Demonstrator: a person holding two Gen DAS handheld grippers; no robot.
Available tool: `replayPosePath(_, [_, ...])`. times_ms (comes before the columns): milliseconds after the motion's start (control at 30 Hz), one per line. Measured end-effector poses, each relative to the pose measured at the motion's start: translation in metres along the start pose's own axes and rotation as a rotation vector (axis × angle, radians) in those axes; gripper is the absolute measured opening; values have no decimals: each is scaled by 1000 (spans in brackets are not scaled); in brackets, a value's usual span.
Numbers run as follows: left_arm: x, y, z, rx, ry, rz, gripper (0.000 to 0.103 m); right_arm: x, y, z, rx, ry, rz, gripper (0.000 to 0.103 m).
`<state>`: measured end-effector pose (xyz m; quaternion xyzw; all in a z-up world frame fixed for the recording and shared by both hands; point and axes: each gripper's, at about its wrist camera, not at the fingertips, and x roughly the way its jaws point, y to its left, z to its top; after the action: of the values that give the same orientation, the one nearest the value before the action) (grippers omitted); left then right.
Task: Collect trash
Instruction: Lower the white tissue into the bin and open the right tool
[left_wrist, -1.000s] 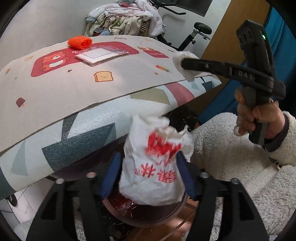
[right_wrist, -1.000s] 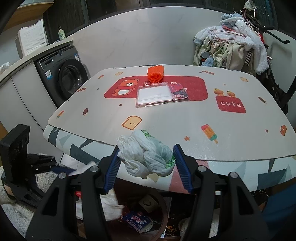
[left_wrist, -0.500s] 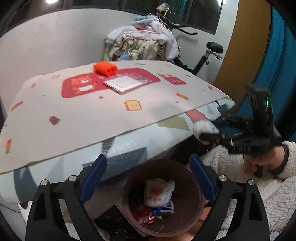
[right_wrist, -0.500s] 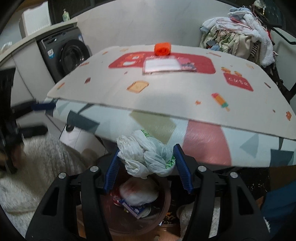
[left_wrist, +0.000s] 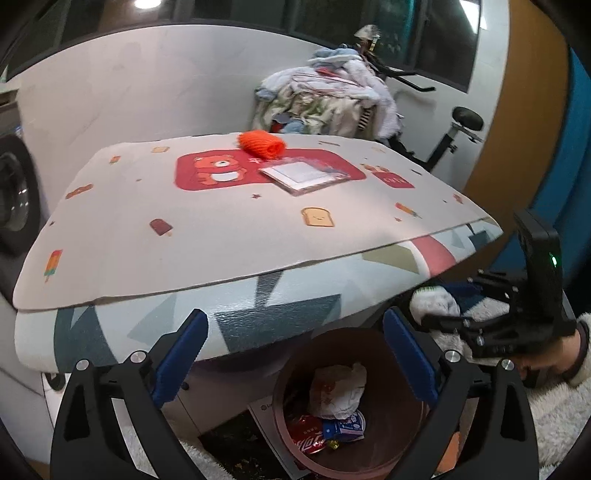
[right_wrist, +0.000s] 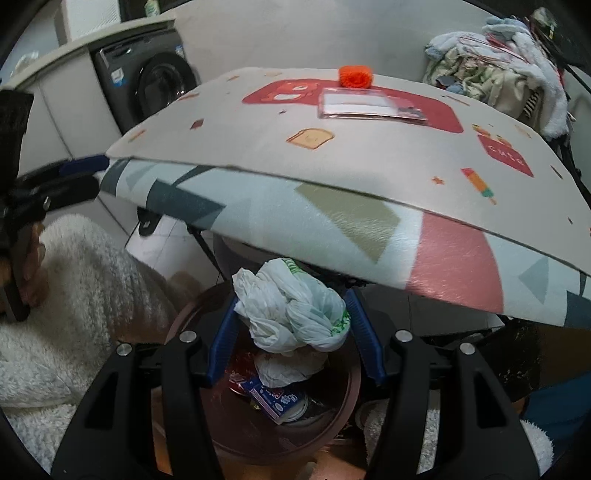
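Right gripper (right_wrist: 291, 328) clamping crumpled bag (right_wrist: 291, 306) above bin (right_wrist: 192, 369), left gripper (left_wrist: 295, 354) just opened, empty

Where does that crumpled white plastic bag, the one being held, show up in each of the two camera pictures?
Left wrist view: the crumpled white plastic bag sits at the right edge, pinched in the right hand-held gripper, beside the table's edge.
Right wrist view: the bag is at centre, between the gripper's blue pads, above the bin.
Shared landmark: the brown trash bin under the table.
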<state>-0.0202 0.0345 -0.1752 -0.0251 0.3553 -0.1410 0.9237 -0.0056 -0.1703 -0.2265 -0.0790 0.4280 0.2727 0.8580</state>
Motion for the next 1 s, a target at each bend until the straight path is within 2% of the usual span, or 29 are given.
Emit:
replayPosePath(167, [3, 6, 0, -24, 4, 0, 93, 8, 8, -3, -43, 29, 2, 58])
replayPosePath(533, [10, 11, -2, -55, 29, 1, 94, 14, 6, -4, -34, 59, -3, 61])
replayPosePath(567, [11, 13, -2, -61, 29, 1, 94, 14, 5, -4, -33, 61, -6, 63])
replayPosePath(633, [10, 13, -1, -68, 29, 1, 94, 14, 5, -4, -30, 58, -16, 79])
replayPosePath(700, [10, 14, -1, -73, 29, 2, 94, 13, 4, -4, -25, 49, -27, 88])
replayPosePath(1000, [12, 14, -1, -81, 33, 9, 94, 12, -3, -4, 4, 42, -46, 94])
